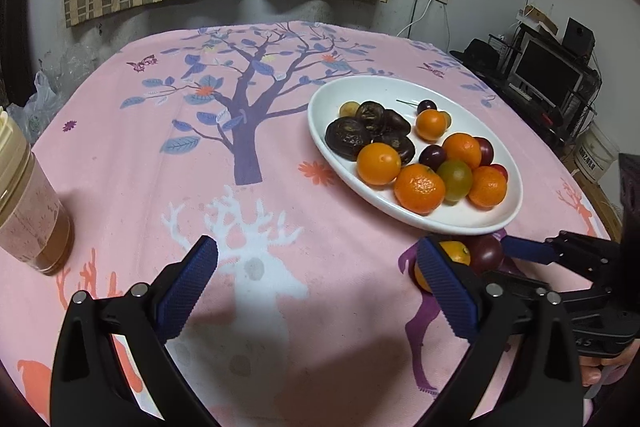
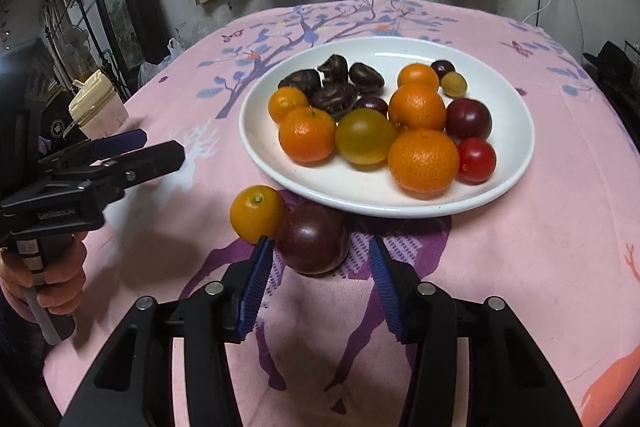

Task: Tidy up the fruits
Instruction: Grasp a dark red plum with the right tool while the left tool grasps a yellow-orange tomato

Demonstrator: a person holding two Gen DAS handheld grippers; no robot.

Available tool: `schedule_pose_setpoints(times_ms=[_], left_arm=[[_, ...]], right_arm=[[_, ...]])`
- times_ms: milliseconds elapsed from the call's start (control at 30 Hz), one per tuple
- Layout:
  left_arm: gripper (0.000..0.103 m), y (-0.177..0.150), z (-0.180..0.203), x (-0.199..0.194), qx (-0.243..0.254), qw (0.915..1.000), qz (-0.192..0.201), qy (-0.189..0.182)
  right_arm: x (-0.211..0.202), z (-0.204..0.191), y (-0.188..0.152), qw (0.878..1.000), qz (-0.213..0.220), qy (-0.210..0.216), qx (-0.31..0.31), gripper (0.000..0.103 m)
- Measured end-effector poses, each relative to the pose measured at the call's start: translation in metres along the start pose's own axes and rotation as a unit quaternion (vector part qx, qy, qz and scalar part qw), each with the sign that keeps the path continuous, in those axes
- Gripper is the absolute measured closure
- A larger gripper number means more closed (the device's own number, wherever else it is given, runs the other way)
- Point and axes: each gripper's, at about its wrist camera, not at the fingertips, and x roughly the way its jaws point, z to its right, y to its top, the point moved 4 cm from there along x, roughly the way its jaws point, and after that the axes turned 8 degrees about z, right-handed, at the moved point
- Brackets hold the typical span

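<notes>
A white oval plate on the pink tablecloth holds several oranges, dark chestnuts, plums, a green fruit and a red tomato. On the cloth just in front of the plate lie a small orange and a dark purple plum, touching each other. My right gripper is open, its blue pads on either side of the plum, not clamped. My left gripper is open and empty over the white deer print, left of the two loose fruits.
A jar with a cream lid stands at the table's left edge. A patterned curtain hangs on the far wall. A desk with a monitor stands to the right of the table.
</notes>
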Motion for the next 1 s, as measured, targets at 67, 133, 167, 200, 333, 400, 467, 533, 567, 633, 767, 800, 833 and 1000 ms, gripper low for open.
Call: schedule_pose_setpoints(times_ms=[67, 133, 167, 200, 333, 400, 467, 533, 567, 633, 767, 800, 833, 1000], left_arm=[[0.005, -0.001, 0.001, -0.002, 0.001, 1.0, 0.002, -0.004], [0.005, -0.001, 0.003, -0.002, 0.004, 1.0, 0.002, -0.004], [0.005, -0.001, 0.004, -0.002, 0.005, 1.0, 0.002, -0.005], [0.005, -0.001, 0.005, -0.002, 0.006, 1.0, 0.0, -0.006], [0.005, -0.001, 0.008, -0.001, 0.01, 0.9999, -0.002, -0.008], [0.005, 0.0, 0.008, -0.002, 0.011, 0.9999, -0.001, -0.008], [0.005, -0.001, 0.008, -0.001, 0.009, 0.9999, -0.002, -0.007], [0.005, -0.001, 0.008, -0.001, 0.008, 0.9999, -0.006, -0.01], [0.005, -0.002, 0.01, -0.001, 0.007, 0.9998, -0.008, -0.015], [0.005, -0.003, 0.014, -0.001, 0.007, 0.9995, -0.011, -0.028], [0.005, -0.015, 0.042, -0.001, 0.038, 0.9963, -0.024, -0.073], [0.006, -0.018, 0.049, -0.001, 0.048, 0.9952, -0.025, -0.082], [0.009, -0.021, 0.058, -0.001, 0.062, 0.9938, -0.024, -0.089], [0.033, -0.031, 0.085, 0.01, 0.099, 0.9888, -0.041, -0.104]], right_arm=[[0.002, 0.001, 0.0, 1.0, -0.003, 0.005, 0.005, 0.053], [0.004, 0.0, 0.0, 1.0, -0.004, 0.007, 0.006, 0.053], [0.006, 0.0, 0.002, 1.0, -0.004, 0.008, 0.006, 0.053], [0.008, 0.0, 0.002, 1.0, -0.006, 0.008, 0.006, 0.053], [0.013, -0.003, 0.004, 1.0, -0.007, 0.012, 0.002, 0.061], [0.014, -0.004, 0.004, 1.0, -0.007, 0.011, -0.006, 0.062], [0.012, -0.005, 0.004, 1.0, -0.008, 0.011, -0.009, 0.063], [0.005, -0.004, 0.003, 1.0, -0.011, 0.026, 0.004, 0.063], [0.001, -0.003, 0.004, 0.999, -0.007, 0.033, 0.011, 0.063], [-0.012, -0.001, 0.01, 0.999, 0.015, 0.04, 0.02, 0.063], [-0.033, 0.009, 0.017, 0.997, 0.05, 0.041, 0.043, 0.063], [-0.036, 0.012, 0.018, 0.997, 0.055, 0.04, 0.049, 0.063], [-0.039, 0.015, 0.019, 0.996, 0.059, 0.037, 0.056, 0.063], [-0.043, 0.021, 0.022, 0.995, 0.064, 0.036, 0.067, 0.063]])
